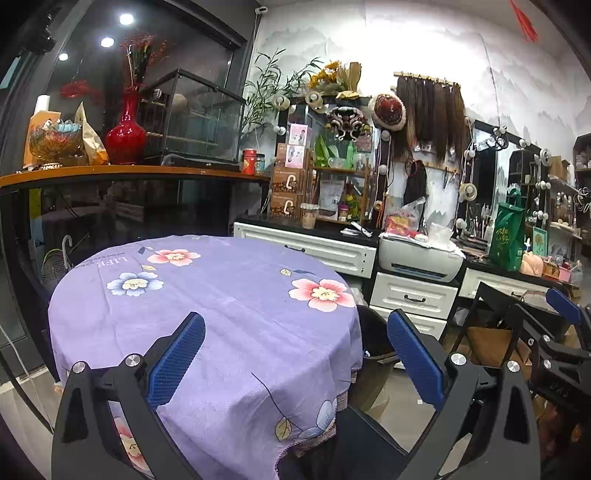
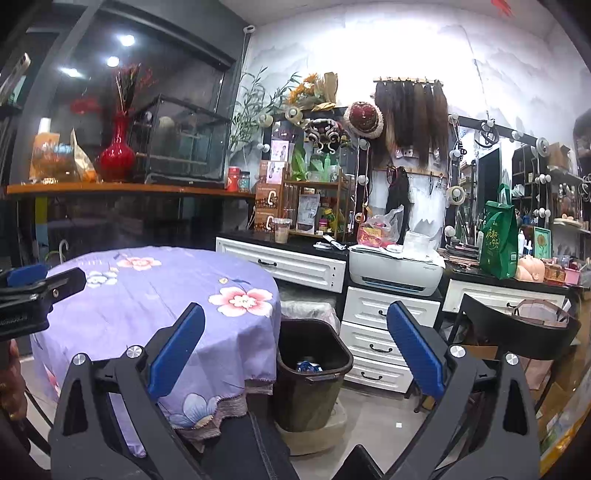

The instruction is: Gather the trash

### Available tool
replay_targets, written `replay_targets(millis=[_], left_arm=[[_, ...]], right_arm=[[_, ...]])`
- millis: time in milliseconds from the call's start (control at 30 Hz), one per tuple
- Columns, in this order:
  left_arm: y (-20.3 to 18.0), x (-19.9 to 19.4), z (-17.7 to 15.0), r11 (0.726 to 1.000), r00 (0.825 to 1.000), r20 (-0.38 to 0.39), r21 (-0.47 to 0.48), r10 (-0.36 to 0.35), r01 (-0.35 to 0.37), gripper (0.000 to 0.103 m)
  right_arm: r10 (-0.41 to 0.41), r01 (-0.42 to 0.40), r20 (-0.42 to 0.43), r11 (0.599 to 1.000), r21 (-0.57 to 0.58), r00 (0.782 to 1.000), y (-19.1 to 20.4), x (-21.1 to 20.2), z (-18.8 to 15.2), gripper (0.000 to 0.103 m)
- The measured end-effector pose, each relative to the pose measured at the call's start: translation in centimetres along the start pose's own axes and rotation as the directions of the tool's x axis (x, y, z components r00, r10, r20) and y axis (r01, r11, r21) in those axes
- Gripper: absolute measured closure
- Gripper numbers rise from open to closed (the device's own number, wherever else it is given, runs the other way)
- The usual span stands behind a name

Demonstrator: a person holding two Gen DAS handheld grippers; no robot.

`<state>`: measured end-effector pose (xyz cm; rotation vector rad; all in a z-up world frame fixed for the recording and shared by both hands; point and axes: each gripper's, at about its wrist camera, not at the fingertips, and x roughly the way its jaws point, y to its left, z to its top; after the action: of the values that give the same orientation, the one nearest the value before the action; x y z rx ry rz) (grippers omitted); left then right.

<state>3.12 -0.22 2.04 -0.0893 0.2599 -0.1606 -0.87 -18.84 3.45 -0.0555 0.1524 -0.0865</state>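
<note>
Hand-held grippers, left [image 1: 295,354] and right [image 2: 295,350], gape level, empty.

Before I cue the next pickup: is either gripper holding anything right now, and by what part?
Nothing is held. The left gripper and the right gripper both stand open with nothing between their blue pads.

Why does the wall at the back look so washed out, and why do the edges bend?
Left wrist view: the white wall is overexposed, ceiling spotlights glare in the dark glass. Right wrist view: the same blown-out wall; fisheye distortion curves the cabinet drawers, and the corners go black.
</note>
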Motion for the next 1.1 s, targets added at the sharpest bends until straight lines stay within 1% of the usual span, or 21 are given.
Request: replay_targets(millis=[100,233,333,767,1100], left_arm=[[0.17,-0.43,-0.03,1.000,1.000,0.024,-0.007,-0.009,0.009,0.005],[0.54,-0.09,-0.30,1.000,1.000,0.022,-0.005,-0.011,0.011,0.005],[0.67,-0.28,-0.49,1.000,1.000,0.022,-0.009,-0.009,0.009,0.005],[0.75,-0.39,-0.46,1.000,1.000,0.019,0.022,-0.011,0.011,0.005],[0.74,-0.30,-0.52,1.000,1.000,0.014,0.024,-0.009,0.009,0.005]], right_arm=[[0.000,0.000,0.018,1.000,0.024,1.000,-0.31,-0.20,0.10,0.006],[0.009,-0.009,0.000,0.998,0.059,1.000,-0.82,0.29,-0.08,0.006],[-0.001,0.001,0.008,0.998,0.069,1.000,-1.05,0.36,-0.12,0.006],[0.002,-0.003,0.009,0.998,0.058,1.000,-0.91,0.48,-0.22,0.006],[0.009,-0.009,0.006,0.999,0.054,1.000,-0.96,0.65,-0.28,0.006]])
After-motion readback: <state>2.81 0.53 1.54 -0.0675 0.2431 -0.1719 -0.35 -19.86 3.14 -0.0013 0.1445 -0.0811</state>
